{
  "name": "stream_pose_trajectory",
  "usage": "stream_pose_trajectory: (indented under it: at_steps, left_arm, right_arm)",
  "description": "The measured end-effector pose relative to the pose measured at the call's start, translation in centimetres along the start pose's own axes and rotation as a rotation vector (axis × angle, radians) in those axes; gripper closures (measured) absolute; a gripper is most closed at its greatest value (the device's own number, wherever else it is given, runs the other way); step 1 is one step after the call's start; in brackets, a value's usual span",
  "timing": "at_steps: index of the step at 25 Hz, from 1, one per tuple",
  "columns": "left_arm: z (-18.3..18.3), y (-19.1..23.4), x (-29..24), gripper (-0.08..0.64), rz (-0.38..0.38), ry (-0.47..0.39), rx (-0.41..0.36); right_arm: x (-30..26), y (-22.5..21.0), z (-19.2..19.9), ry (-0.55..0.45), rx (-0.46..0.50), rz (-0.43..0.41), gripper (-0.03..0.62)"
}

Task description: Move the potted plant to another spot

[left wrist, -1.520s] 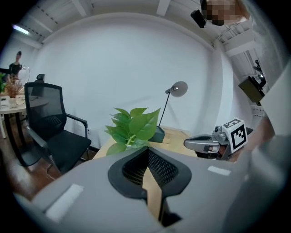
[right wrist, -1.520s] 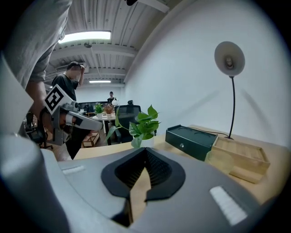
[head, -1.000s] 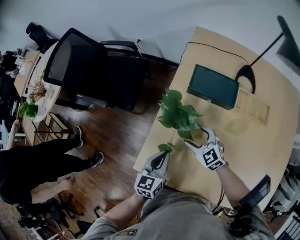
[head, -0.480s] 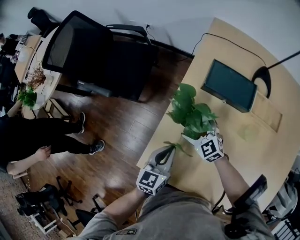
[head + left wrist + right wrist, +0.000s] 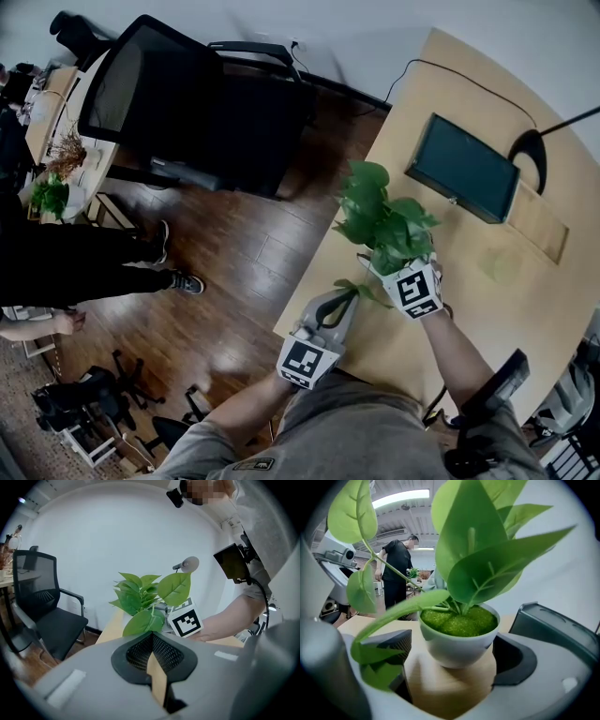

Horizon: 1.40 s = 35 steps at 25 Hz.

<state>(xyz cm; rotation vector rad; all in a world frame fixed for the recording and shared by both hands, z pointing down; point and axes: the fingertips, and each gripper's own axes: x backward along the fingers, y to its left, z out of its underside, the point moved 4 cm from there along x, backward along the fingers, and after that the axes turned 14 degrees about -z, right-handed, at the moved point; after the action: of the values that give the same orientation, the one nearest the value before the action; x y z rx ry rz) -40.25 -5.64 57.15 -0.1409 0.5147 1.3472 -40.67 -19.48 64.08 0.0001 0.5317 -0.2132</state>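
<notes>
The potted plant [image 5: 384,223] stands near the left edge of the light wooden table [image 5: 487,281]; its broad green leaves hide the pot from above. In the right gripper view the white pot [image 5: 457,646], topped with green moss, sits on the table between the jaws of my right gripper [image 5: 454,660]. They stand wide, with gaps between the pads and the pot. The marker cube of that gripper [image 5: 398,270] shows under the leaves. My left gripper [image 5: 345,300] rests at the table's edge, shut on nothing, with a low leaf [image 5: 140,620] just beyond its tips [image 5: 151,637].
A dark flat screen [image 5: 464,167] lies farther back on the table, with a black lamp base [image 5: 530,150] and cable behind it. Left of the table are a wooden floor, a black office chair [image 5: 178,103] and a standing person [image 5: 84,272].
My right gripper has moved forward under the leaves, and its jaws now stand wider around the pot. The left gripper has barely shifted.
</notes>
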Motion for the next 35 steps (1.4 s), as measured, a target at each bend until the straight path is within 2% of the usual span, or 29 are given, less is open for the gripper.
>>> stream_pose_trajectory:
  at_steps: [6, 7, 8, 9, 24, 31, 35]
  left_arm:
    - [-0.3, -0.4, 0.0, 0.566, 0.011, 0.003, 0.006]
    - [-0.3, -0.4, 0.0, 0.566, 0.012, 0.004, 0.005]
    - [-0.3, -0.4, 0.0, 0.566, 0.013, 0.004, 0.003]
    - [-0.2, -0.3, 0.0, 0.566, 0.013, 0.004, -0.001]
    - [-0.9, -1.5, 0.3, 0.565, 0.038, -0.008, -0.030]
    - [-2.0, -3.1, 1.2, 0.566, 0.068, -0.043, -0.063]
    - [-3.2, -4.7, 1.6, 0.566, 0.103, -0.083, -0.088]
  right_arm:
    - [-0.2, -1.1, -0.6, -0.038, -0.060, 0.086, 0.060]
    - [-0.2, -1.3, -0.7, -0.047, -0.066, 0.098, 0.071]
    - [-0.1, -1.5, -0.7, -0.056, -0.072, 0.105, 0.122]
    - [-0.1, -1.5, -0.8, -0.062, -0.077, 0.108, 0.124]
    - [2.0, -0.7, -0.7, -0.124, -0.105, 0.114, 0.130]
    - [4.9, 0.1, -1.6, -0.172, -0.110, 0.158, 0.130]
    - [7.6, 0.3, -2.4, -0.192, -0.105, 0.210, 0.130]
